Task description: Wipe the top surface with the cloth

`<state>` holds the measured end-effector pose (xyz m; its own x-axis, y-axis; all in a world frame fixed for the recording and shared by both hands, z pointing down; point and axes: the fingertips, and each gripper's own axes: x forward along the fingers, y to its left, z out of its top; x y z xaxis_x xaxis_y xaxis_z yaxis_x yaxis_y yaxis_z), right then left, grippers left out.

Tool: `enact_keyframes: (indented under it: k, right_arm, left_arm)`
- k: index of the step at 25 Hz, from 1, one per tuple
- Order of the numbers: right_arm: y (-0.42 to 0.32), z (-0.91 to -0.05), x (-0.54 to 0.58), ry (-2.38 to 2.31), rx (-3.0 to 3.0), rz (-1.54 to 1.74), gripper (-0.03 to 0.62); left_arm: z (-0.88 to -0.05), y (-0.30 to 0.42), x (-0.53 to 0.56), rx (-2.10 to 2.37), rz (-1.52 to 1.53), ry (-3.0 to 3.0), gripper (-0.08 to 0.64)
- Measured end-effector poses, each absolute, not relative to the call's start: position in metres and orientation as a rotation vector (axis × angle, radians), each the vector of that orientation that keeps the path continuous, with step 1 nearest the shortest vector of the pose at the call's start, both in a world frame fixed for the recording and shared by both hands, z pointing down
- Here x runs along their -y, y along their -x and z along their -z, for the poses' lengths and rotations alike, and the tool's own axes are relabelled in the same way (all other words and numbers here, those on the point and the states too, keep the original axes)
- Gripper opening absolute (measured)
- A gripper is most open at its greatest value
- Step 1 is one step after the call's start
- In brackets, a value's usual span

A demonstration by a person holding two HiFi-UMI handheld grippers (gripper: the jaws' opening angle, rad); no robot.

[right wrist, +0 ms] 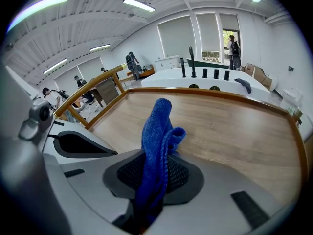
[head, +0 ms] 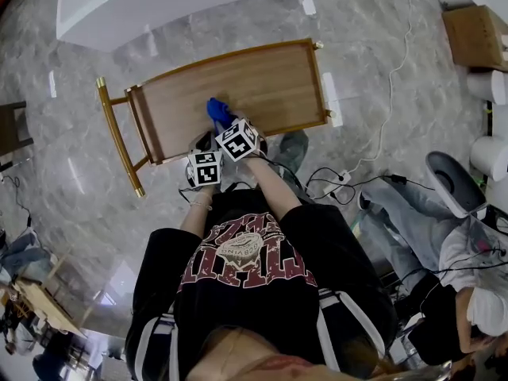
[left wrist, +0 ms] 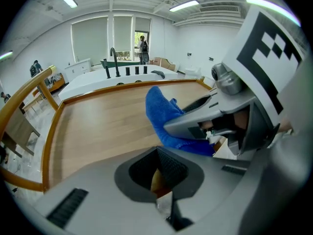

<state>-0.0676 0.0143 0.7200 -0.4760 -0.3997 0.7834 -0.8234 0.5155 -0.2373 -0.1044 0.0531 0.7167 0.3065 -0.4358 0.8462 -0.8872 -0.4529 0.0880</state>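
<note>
At the near edge of the gold-railed wooden top, the right gripper pinches the blue fluffy cloth upright, the left gripper closed and empty; the cloth probably needs pressing flat before overlapping strokes.

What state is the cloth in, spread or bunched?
Bunched: the cloth stands up in folds, pinched between the jaws of the right gripper, not laid flat on the top.

one left gripper; one right gripper; one cloth; one wooden top; one tub
</note>
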Motion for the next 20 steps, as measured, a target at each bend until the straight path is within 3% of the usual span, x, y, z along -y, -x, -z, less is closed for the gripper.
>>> enact_keyframes:
  k: [20]
  right_arm:
    - [0.029,-0.718,-0.014,-1.070,2.038,-0.813,0.089]
  left_arm:
    - [-0.711,0.065,-0.046,1.052,-1.113,-2.147,0.048]
